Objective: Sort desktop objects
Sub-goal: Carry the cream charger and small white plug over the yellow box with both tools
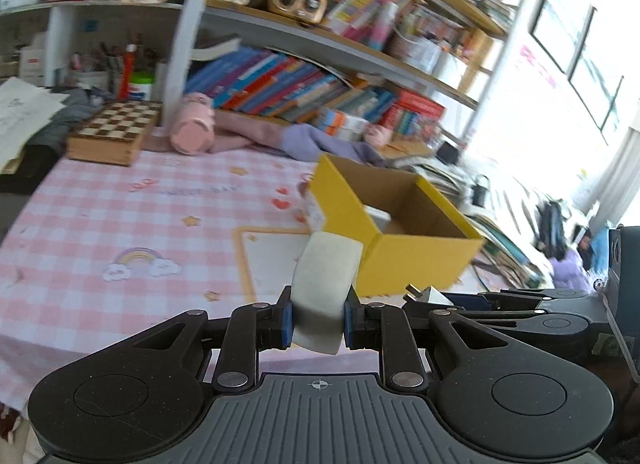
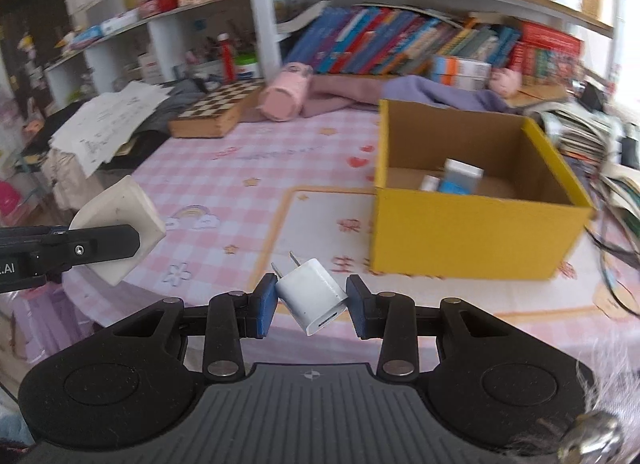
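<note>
Yellow cardboard box (image 2: 472, 236), open-topped, is standing on the pink checked tablecloth (image 1: 120, 215) towards the right of the desk; it is serving, by all appearances, as the collecting bin for the sort.

Item, left gripper (image 1: 319, 314): it is clamping a pale grey-white eraser block (image 1: 324, 288) between its blue pads, narrow faces pinched, and holding it in the air just short of the box's near corner.

Item, right gripper (image 2: 312, 306): it is carrying a white plug charger (image 2: 313, 296), prongs pointing up and away, USB port facing the camera. The charger is sitting cornerwise between the pads; the left pad is touching it, and contact on the right pad is too marginal to confirm.

Risks, as judged. The charger is being held on its edges rather than its flat faces, so any tilt or jolt could make it twist and drop onto the cloth before it is reaching the box. The two grippers are working close together beside one small opening, so they could be knocking each other or the rim. The box is light cardboard; a bump on its wall could be shoving it along the cloth.

Contents of box: a white-and-blue packet (image 2: 460, 177) and a smaller white piece (image 2: 430, 183) beside it are lying on the floor at the back; the rest of the floor is showing bare card.

Surroundings: a chessboard case (image 2: 216, 111) and a pink cylindrical pouch (image 2: 284, 97) are lying well apart at the desk's rear.
</note>
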The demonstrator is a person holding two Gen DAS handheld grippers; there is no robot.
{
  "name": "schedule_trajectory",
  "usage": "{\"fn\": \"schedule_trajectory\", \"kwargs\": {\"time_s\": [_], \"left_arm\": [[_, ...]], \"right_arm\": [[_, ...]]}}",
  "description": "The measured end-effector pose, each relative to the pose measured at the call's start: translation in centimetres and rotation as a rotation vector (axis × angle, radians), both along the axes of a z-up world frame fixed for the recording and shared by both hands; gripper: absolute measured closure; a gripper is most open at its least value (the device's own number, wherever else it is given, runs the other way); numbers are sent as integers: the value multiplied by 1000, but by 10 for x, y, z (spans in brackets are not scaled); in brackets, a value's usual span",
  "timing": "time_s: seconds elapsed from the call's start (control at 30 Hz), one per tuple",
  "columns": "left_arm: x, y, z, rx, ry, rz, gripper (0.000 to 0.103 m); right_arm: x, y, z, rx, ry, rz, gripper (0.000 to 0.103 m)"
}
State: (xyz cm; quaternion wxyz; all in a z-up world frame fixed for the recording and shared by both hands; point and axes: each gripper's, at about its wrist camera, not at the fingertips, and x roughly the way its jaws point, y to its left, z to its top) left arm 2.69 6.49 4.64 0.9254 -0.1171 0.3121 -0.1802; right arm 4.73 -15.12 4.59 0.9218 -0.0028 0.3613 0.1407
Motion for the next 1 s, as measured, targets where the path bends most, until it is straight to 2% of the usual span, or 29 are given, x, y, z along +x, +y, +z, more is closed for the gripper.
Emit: {"fn": "schedule_trajectory", "kwargs": {"time_s": [0.33,0.53,1.0], "left_arm": [[19,-51,-4,8,8,-180,82],[35,-79,-3,19,-2,-242,82],[74,-113,0,57,-12,-246,82]], "right_arm": [[-15,-53,-2,0,11,-163,68],[-9,-80,-3,7,10,-228,68],[33,-112,-1,22,-22,-212,68]]}}
